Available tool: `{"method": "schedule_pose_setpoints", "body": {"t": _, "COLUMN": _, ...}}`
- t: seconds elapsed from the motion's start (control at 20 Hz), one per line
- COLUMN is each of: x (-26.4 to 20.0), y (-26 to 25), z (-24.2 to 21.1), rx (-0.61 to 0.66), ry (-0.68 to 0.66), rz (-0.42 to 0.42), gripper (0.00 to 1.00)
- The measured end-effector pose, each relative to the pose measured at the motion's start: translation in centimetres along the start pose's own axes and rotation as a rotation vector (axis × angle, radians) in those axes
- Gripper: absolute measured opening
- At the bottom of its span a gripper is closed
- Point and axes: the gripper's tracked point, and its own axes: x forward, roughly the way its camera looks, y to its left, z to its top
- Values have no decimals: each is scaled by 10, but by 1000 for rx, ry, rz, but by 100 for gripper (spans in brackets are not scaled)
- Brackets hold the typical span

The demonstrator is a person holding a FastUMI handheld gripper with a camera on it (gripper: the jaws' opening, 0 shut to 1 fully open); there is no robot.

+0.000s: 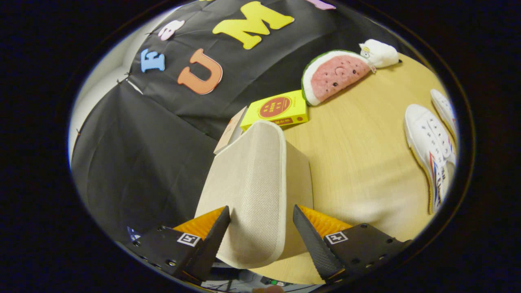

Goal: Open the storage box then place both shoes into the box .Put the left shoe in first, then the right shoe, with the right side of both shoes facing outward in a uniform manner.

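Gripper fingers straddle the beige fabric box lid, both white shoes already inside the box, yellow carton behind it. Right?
Not quite: both white canvas shoes lie on the wooden table, beyond the fingers, not in the box. The gripper view shows the rest holds: the gripper fingers straddle the beige fabric box lid, and the yellow carton sits behind it.
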Motion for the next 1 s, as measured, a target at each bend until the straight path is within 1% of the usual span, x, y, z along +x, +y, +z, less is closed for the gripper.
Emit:
{"method": "schedule_pose_setpoints", "body": {"t": 0.2, "x": 3, "y": 8, "z": -4, "rx": 84, "ry": 27, "rz": 65, "gripper": 94}}
{"method": "schedule_pose_setpoints", "body": {"t": 0.3, "x": -1, "y": 10, "z": -1, "rx": 103, "ry": 36, "rz": 64, "gripper": 78}}
{"method": "schedule_pose_setpoints", "body": {"t": 0.45, "x": -11, "y": 5, "z": 15, "rx": 115, "ry": 13, "rz": 54, "gripper": 50}}
{"method": "schedule_pose_setpoints", "body": {"t": 0.55, "x": -30, "y": 4, "z": 25, "rx": 115, "ry": -19, "rz": 36, "gripper": 31}}
{"method": "schedule_pose_setpoints", "body": {"t": 0.6, "x": -28, "y": 12, "z": 26, "rx": 109, "ry": -17, "rz": 51, "gripper": 21}}
{"method": "schedule_pose_setpoints", "body": {"t": 0.7, "x": -36, "y": 19, "z": 27, "rx": 51, "ry": -2, "rz": 31, "gripper": 0}}
{"method": "schedule_pose_setpoints", "body": {"t": 0.85, "x": -46, "y": 40, "z": 36, "rx": -2, "ry": -4, "rz": 40, "gripper": 0}}
{"method": "schedule_pose_setpoints", "body": {"t": 1.0, "x": -59, "y": 73, "z": 47, "rx": -67, "ry": -13, "rz": 57, "gripper": 0}}
